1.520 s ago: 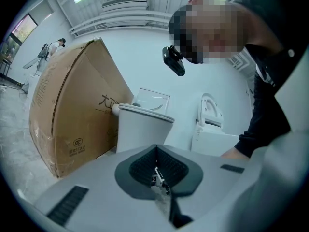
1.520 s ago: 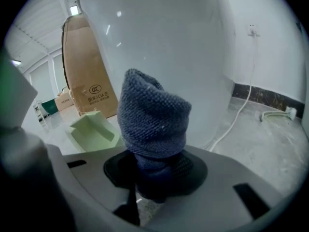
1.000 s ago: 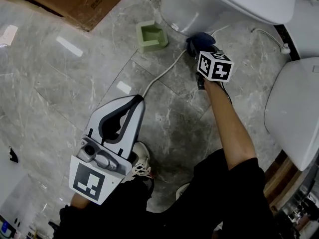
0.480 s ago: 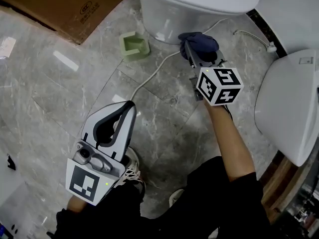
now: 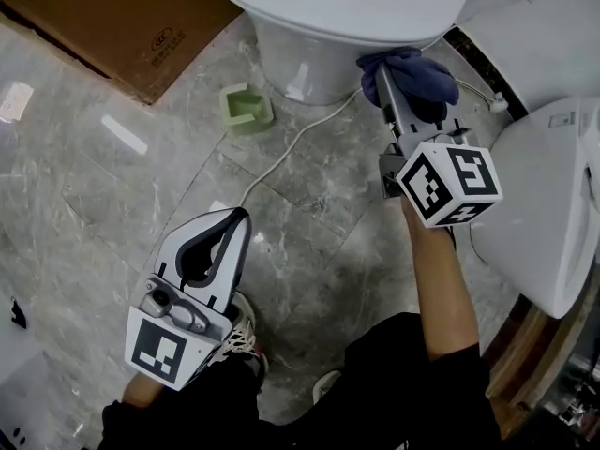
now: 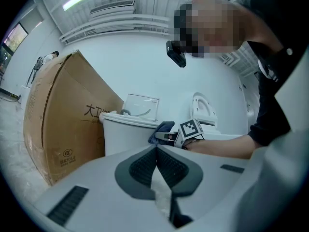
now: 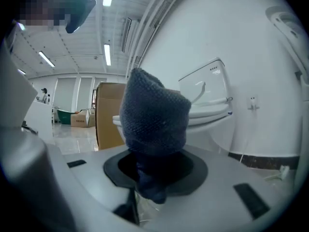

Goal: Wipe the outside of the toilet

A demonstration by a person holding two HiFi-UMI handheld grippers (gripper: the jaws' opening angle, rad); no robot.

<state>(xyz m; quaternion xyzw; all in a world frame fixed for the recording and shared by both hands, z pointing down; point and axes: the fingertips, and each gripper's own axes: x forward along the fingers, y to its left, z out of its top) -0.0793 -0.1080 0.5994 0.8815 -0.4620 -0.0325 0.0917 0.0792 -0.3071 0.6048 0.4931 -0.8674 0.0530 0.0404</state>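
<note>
A white toilet [image 5: 319,26] stands at the top of the head view, its bowl base on the grey marble floor. My right gripper [image 5: 394,73] is shut on a dark blue cloth [image 5: 417,75], which is held against the right side of the toilet under the seat rim. In the right gripper view the cloth [image 7: 154,117] bulges out from between the jaws, with the toilet [image 7: 207,112] just behind it. My left gripper [image 5: 225,228] hangs low at the left over the floor, shut and holding nothing; its jaws [image 6: 157,166] meet at the tips.
A cardboard box [image 5: 122,17] lies at the top left. A small green block [image 5: 246,108] sits on the floor by the toilet base, and a white cable [image 5: 291,148] runs across the tiles. A second white toilet lid [image 5: 553,204] is at the right. My shoe [image 5: 242,336] shows below.
My right gripper has moved up and to the right with the cloth, from the floor beside the base to the toilet's side. The left gripper has barely shifted.
</note>
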